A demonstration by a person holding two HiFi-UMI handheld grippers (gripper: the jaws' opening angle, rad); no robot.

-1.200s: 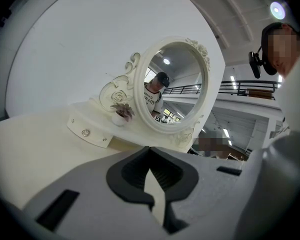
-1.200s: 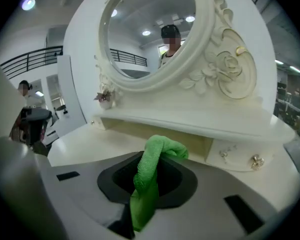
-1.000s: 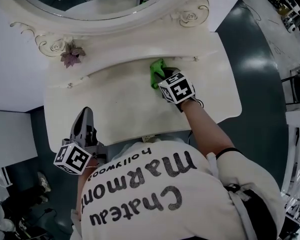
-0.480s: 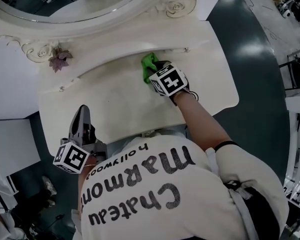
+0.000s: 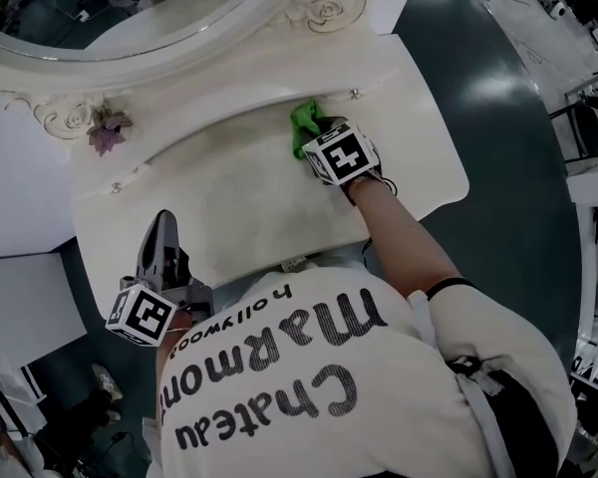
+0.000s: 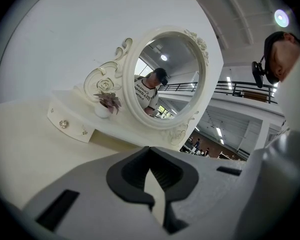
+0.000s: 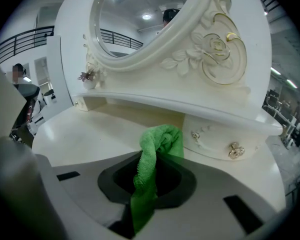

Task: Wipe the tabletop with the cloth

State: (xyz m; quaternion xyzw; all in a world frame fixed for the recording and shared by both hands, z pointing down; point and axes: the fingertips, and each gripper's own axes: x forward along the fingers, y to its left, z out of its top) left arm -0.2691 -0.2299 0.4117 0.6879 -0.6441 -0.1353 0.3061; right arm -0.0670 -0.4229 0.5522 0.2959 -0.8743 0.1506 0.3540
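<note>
Right gripper [image 7: 152,160] has its jaws clamped on the green cloth [image 7: 162,138], with a bunch of it sticking out past the tips and a strip hanging down between them. The cloth touches the tabletop [image 5: 229,189] at the back right, just in front of the small drawer with the gold knob [image 7: 235,150], under the mirror [image 7: 140,19] shelf. Left gripper [image 6: 150,151] has its jaws together with nothing between them. In the head view it sits at the tabletop's front left edge, well apart from the cloth. A small purple flower [image 5: 108,127] is on the shelf, back left.
</note>
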